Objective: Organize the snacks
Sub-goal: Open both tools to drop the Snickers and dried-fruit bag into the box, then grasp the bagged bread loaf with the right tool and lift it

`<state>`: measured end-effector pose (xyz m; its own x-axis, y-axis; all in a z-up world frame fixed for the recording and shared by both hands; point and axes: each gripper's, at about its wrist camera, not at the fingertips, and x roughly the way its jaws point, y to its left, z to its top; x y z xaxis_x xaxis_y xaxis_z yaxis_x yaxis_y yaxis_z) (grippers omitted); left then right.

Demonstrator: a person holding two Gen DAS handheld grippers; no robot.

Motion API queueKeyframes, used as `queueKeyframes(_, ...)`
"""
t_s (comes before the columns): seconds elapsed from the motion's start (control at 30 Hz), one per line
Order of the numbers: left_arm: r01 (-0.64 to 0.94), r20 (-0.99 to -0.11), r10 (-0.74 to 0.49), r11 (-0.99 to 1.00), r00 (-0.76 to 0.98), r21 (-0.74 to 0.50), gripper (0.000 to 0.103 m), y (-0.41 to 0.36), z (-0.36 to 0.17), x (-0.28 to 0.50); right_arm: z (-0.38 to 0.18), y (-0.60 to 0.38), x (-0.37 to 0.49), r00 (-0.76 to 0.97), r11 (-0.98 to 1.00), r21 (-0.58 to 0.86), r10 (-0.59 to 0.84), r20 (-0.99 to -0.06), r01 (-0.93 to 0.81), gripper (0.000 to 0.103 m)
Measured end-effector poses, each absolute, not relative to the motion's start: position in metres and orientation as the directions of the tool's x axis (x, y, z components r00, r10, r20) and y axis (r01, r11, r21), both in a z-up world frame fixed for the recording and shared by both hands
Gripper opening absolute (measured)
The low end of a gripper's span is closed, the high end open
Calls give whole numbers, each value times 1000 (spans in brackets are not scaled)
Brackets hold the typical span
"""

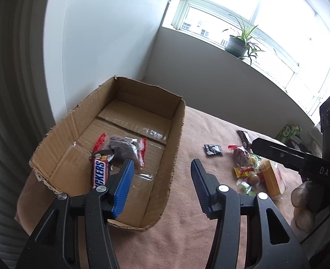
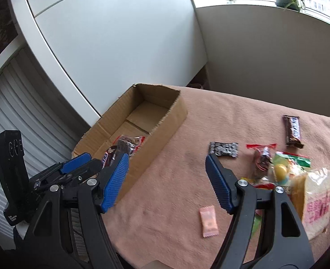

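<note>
Nearest my right lens, the right gripper [image 2: 166, 174] hangs with its blue pads spread wide and nothing between them, above the pink blanket [image 2: 165, 201]. Just under it lies a small pink sachet [image 2: 208, 221], which only this view shows. Off its right finger sits the loose heap of snacks: a yellow cake in a clear printed bag [image 2: 311, 199], a green-and-yellow candy bag [image 2: 286, 165], a red-topped bag of dark sweets [image 2: 261, 159], a black-and-white packet [image 2: 223, 149] and, toward the blanket's far right edge, a dark chocolate bar [image 2: 292, 131].

I see the left gripper [image 1: 162, 174] equally parted and empty, poised over the near right wall of the cardboard box [image 1: 176, 139]. The box stands at the blanket's left edge. Inside it, near its front end, lie a Snickers bar [image 1: 100, 172] and a clear bag of dark cookies [image 1: 124, 148], the bag resting partly over the bar's top. The left view also catches a green carton [image 1: 288, 132] past the heap and pale round items [image 1: 302, 201] at the right margin; I cannot tell what they are.

White cabinet panels [image 2: 111, 33] rise behind the box, slatted shutters [image 2: 19, 116] to the left, and a potted plant [image 1: 239, 42] stands on the windowsill [image 1: 266, 71].
</note>
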<state>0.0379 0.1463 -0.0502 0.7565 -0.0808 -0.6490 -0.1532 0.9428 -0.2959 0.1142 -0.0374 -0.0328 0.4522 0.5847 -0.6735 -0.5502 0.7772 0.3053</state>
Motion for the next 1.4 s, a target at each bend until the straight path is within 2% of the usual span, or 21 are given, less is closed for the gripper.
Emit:
queueKeyframes(0.4,-3,-652,-232,941,722,-339,52,73,-55,51,-33,-167,112,546,871,314,484,-684,-378,74)
queueKeyframes(0.53,43,-658,-292,929,694,-368,52,48,-61,59,-44,-199,119,556,893,323,449,-700,-314,79)
queueKeyframes(0.7,95,-661,-351,916,663,-390,52,16,-68,72,-61,-238,130,568,912,342,408,-715,-225,79)
queueKeyframes(1.13,216,-684,-474,876,554,-431,52,-65,-85,101,-113,-268,152,477,848,503,515,-712,-166,79)
queueKeyframes(1.4,232,-707,-504,862,497,-452,52,-82,-99,111,-122,-260,159,438,839,510,537,-721,-188,79)
